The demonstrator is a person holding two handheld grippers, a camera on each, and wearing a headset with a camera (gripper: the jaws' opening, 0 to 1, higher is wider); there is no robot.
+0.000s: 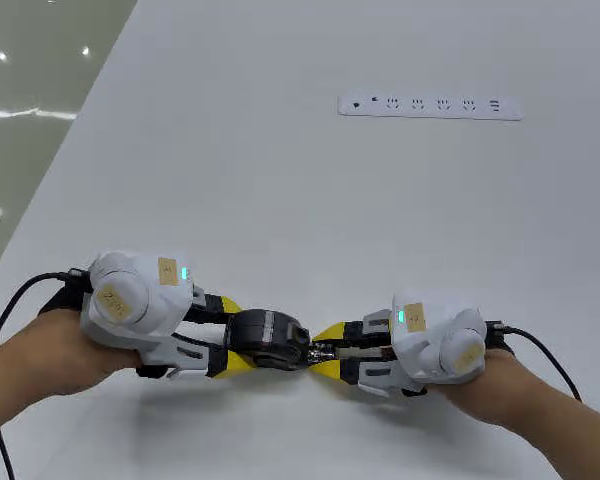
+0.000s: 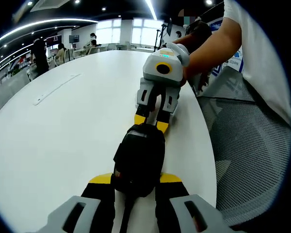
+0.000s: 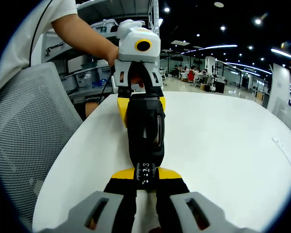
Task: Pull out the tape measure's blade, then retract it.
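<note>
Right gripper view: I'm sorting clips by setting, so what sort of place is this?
Probably an open-plan office or lab: a large white table, a mesh office chair beside it, and staffed desks in the background under ceiling strip lights.

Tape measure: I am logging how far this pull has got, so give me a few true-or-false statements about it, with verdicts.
1. The left gripper is clamped on the tape measure. True.
2. The right gripper pinches the blade at its end. True.
3. The blade is drawn out a long way. False: only a short numbered stretch shows, right at the case, and the two grippers are close together.
4. A power strip lies on the table beyond the grippers. True.
5. The tape measure's case is red. False: it is black.
</note>
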